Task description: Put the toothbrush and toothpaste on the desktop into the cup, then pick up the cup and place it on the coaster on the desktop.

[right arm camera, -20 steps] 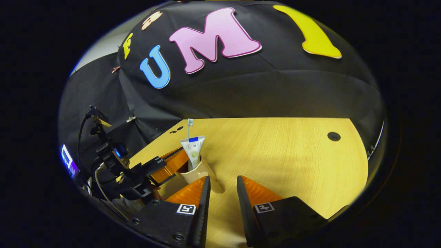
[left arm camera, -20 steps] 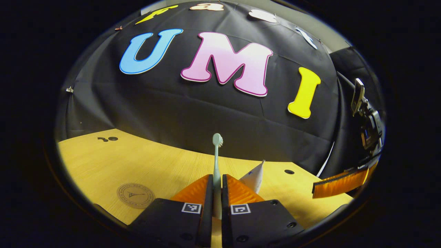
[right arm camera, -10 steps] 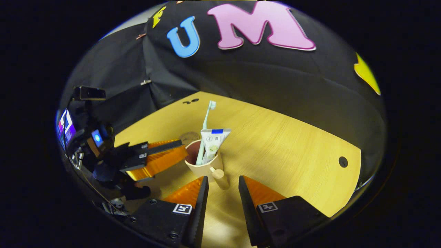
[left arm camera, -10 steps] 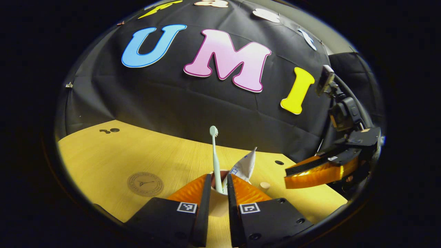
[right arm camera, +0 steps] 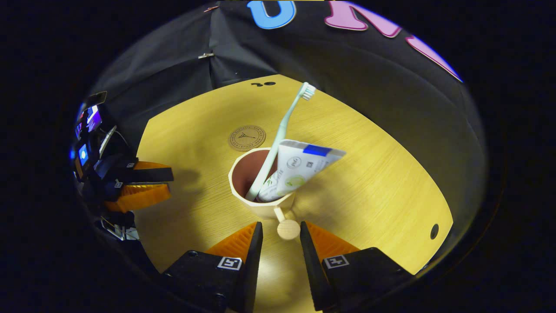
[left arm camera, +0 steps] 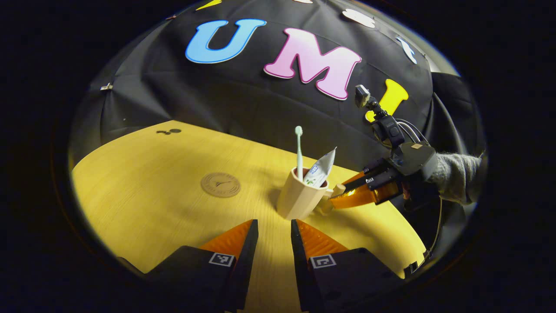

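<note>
A beige cup [left arm camera: 299, 200] stands upright on the wooden desktop [left arm camera: 130, 182]. In it stand a pale green toothbrush [left arm camera: 299, 150] and a white toothpaste tube [left arm camera: 320, 168]. The round brown coaster [left arm camera: 220, 184] lies bare to the cup's left. My left gripper [left arm camera: 273, 226] is open, a little short of the cup. In the right gripper view, the cup [right arm camera: 243, 195] holds the toothbrush [right arm camera: 282, 128] and tube [right arm camera: 304, 167]. Its round handle knob [right arm camera: 288, 229] sits between the tips of my open right gripper [right arm camera: 281, 228]. The coaster [right arm camera: 246, 138] lies beyond the cup.
A grey sleeve [left arm camera: 456, 176] holds the right gripper [left arm camera: 336, 195] at the cup's handle. The left gripper [right arm camera: 170, 183] hangs to the cup's left in the right gripper view. Small holes [right arm camera: 434, 231] mark the desktop near its edges; black cloth walls stand behind.
My left gripper opened, let go of the toothbrush in the cup and drew back. My right gripper moved in until the cup's handle knob sat between its fingertips.
</note>
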